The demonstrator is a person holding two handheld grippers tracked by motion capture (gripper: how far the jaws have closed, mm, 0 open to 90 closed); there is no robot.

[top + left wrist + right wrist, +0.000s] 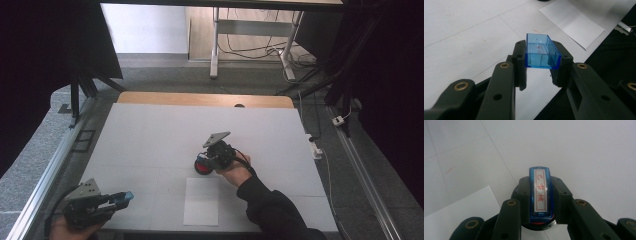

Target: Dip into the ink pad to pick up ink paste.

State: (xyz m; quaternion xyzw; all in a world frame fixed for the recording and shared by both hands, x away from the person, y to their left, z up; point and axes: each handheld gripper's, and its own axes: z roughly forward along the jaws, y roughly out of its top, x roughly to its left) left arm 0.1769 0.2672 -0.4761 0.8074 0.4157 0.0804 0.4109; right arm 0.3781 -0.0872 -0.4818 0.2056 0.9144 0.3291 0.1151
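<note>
At the near left edge of the white table (150, 130), the left gripper (120, 198) pinches a clear blue plastic box-shaped cap (541, 52) between its jaws, just over the surface. A white paper sheet (201, 201) lies flat beside it, with open room all round. Farther in, the right gripper (207, 162) clamps a blue stamp with a red-lettered white label (540, 192), pressed onto a round black-and-red ink pad (201, 167). Beyond the far wooden edge, cables trail over grey floor.

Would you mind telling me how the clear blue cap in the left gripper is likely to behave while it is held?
The blue cap looks like thin hard plastic, so probably stiff and light. Its glossy walls may slip between the left gripper fingers. Being hollow and open-topped, it might crack if squeezed hard.
</note>
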